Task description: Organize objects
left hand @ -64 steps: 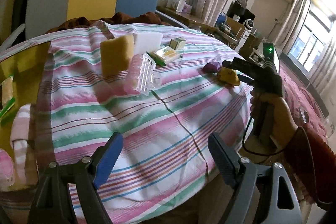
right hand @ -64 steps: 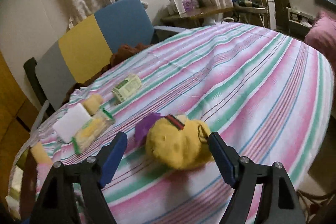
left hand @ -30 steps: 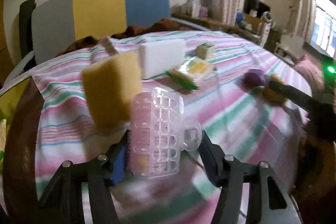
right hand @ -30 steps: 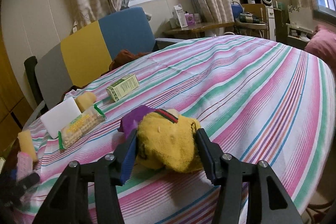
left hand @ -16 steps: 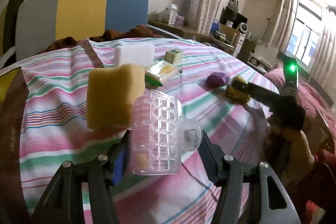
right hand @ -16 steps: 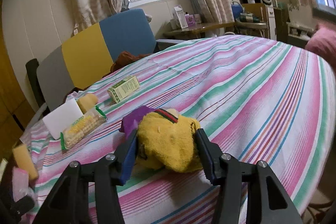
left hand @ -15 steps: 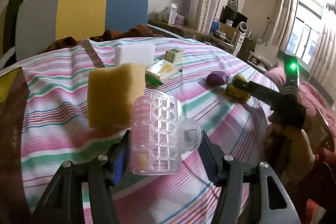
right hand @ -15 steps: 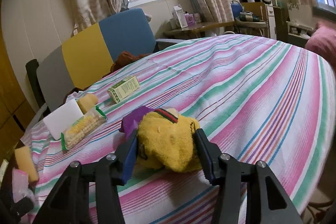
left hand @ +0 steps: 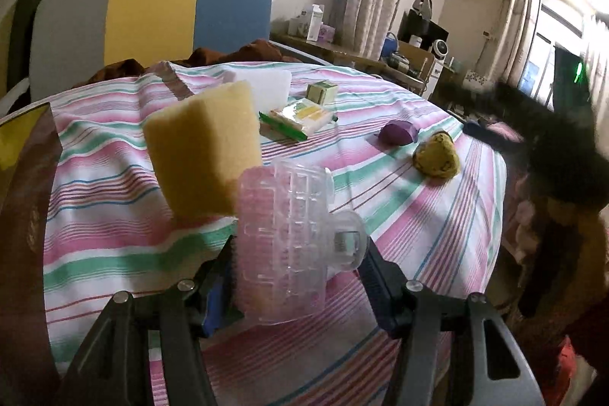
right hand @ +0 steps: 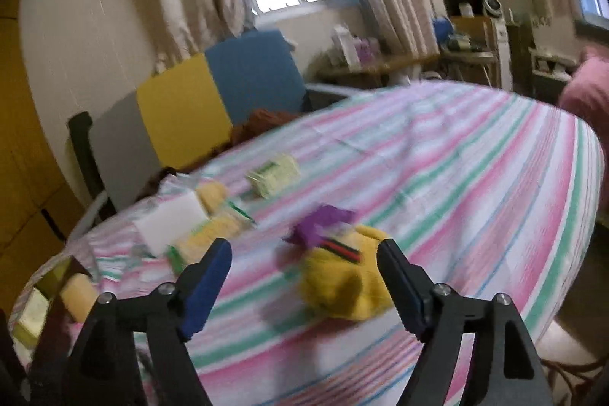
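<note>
My left gripper (left hand: 298,263) is shut on a clear pink plastic lint roller (left hand: 285,246) and holds it above the striped tablecloth (left hand: 114,215). A yellow sponge (left hand: 201,151) stands just behind it. My right gripper (right hand: 304,273) is open and raised above the table; the yellow knitted sock (right hand: 338,284) lies on the cloth between and beyond its fingers, untouched. The sock also shows in the left wrist view (left hand: 436,156), with a purple item (left hand: 397,134) beside it, which also shows in the right wrist view (right hand: 323,219).
A white foam block (left hand: 262,84), a green-edged snack packet (left hand: 300,117) and a small green box (left hand: 321,92) lie farther back. A grey, yellow and blue chair (left hand: 152,14) stands behind the table. The table edge (right hand: 571,273) drops off at right.
My right gripper has opened, let go of the yellow sock and pulled up and back; the view is blurred by motion. My left gripper still holds the lint roller.
</note>
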The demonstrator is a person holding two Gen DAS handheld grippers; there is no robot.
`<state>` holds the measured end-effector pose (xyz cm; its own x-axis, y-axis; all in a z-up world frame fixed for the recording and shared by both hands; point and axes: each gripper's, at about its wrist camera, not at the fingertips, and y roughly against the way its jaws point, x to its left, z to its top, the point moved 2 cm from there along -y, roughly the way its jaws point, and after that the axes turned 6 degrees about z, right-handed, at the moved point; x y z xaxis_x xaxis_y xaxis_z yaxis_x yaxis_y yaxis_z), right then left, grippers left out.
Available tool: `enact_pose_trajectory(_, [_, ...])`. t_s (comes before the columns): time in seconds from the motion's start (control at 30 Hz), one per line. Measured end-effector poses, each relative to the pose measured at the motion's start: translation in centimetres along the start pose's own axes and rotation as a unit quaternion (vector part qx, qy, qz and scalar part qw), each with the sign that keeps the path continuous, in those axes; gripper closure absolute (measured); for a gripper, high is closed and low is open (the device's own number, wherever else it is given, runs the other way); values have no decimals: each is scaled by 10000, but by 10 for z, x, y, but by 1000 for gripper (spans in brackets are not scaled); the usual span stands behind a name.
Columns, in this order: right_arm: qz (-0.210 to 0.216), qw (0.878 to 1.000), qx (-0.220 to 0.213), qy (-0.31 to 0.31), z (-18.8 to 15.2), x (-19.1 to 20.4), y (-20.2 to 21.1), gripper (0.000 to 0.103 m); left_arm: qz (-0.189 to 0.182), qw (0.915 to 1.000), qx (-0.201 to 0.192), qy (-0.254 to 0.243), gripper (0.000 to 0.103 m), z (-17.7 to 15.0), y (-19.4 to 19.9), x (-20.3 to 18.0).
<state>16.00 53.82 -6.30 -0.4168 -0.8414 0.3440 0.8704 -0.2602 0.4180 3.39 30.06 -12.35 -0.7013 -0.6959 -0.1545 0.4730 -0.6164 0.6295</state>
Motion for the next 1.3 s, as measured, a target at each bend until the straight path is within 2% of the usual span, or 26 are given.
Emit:
enact_pose_trajectory(0.07, [562,9982,157,122,3,25,-2,22,-15,10000,-37,-21,42,-1,0,0])
enact_pose_trajectory(0.13, [1210,9903,576,356,2,61,-12,22,-33,10000,-69,-26,42,-3,1,1])
enact_pose_trajectory(0.2, [1666,9798,955,567,-2,92,-22,22,-54,9999,-103,-29,42,-3,0,1])
enact_pose_trajectory(0.3, [2370,9529,1734,754,-14,135,-43,24,-106,9998,-138,8,42,-4,1,2])
enact_pose_trajectory(0.37, [2474,9441,1998,865,-20,151,-53,26,-174,9997,-159,64,42,-5,1,4])
enact_pose_trajectory(0.4, [2510,9396,2133,929,-24,158,-59,32,-187,9997,-163,70,42,-5,1,5])
enact_pose_trajectory(0.43, [2533,9339,2291,1055,-27,167,-67,44,-193,9996,-169,70,42,-5,1,4])
enact_pose_trajectory(0.47, [2517,9317,2358,1139,-29,171,-71,51,-203,9996,-183,72,42,-5,1,5])
enact_pose_trajectory(0.57, [2406,9225,2735,1276,-40,178,-90,60,-278,9993,-194,149,44,-6,0,8])
enact_pose_trajectory(0.67, [2396,9287,2655,984,-38,166,-96,66,-358,9989,-208,234,42,-5,-1,10])
enact_pose_trajectory(0.87, [2055,9554,2120,35,-21,126,-90,69,-358,9987,-231,264,44,-5,-3,11])
enact_pose_trajectory(0.93, [1842,9656,1813,-290,-16,106,-80,69,-360,9986,-232,310,45,-5,-3,12])
enact_pose_trajectory(1.07, [1900,9627,1733,-844,-16,86,-72,69,-115,9996,-231,-61,45,-6,-2,1])
enact_pose_trajectory(1.23, [1866,9629,1635,-1058,-16,76,-63,69,-118,9997,-125,-188,45,-2,-1,-6])
enact_pose_trajectory(1.3, [1820,9637,1624,-1088,-16,74,-59,69,-315,9986,-222,-356,35,1,8,-14])
